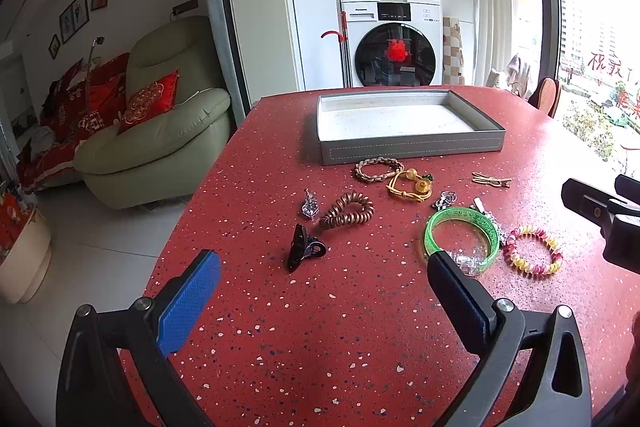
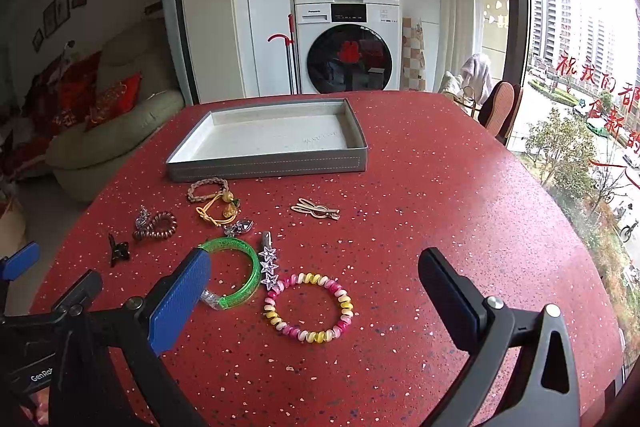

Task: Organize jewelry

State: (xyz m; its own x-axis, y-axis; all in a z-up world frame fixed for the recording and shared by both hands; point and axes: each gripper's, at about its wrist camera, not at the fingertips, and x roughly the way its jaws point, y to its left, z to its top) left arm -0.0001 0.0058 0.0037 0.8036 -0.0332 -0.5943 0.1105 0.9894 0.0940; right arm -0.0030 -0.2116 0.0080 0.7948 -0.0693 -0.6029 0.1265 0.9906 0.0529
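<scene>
1. Both your grippers are spread wide and hold nothing: the left gripper (image 1: 324,283) hangs above the near part of the red speckled table (image 1: 320,339), and the right gripper (image 2: 316,287) hovers over the pink and yellow spiral bracelet (image 2: 308,307).
2. Nothing is sorted yet, as far as you can see. The grey tray (image 2: 272,163) at the far side of the table shows only its bare pale floor, so every piece is left to move.
3. All the jewelry lies loose on the table between you and the tray: a braided bracelet (image 1: 378,169) just in front of the tray wall, a yellow cord bracelet (image 1: 410,185) touching it, a gold hair clip (image 2: 316,209) off to the right, a brown coil hair tie (image 1: 347,210), a small silver piece (image 1: 310,205), and a black claw clip (image 1: 302,251).
4. Nearest you sit the translucent green bangle (image 2: 236,271), with a star-studded clip (image 2: 269,265) beside it and touching the spiral bracelet.
</scene>
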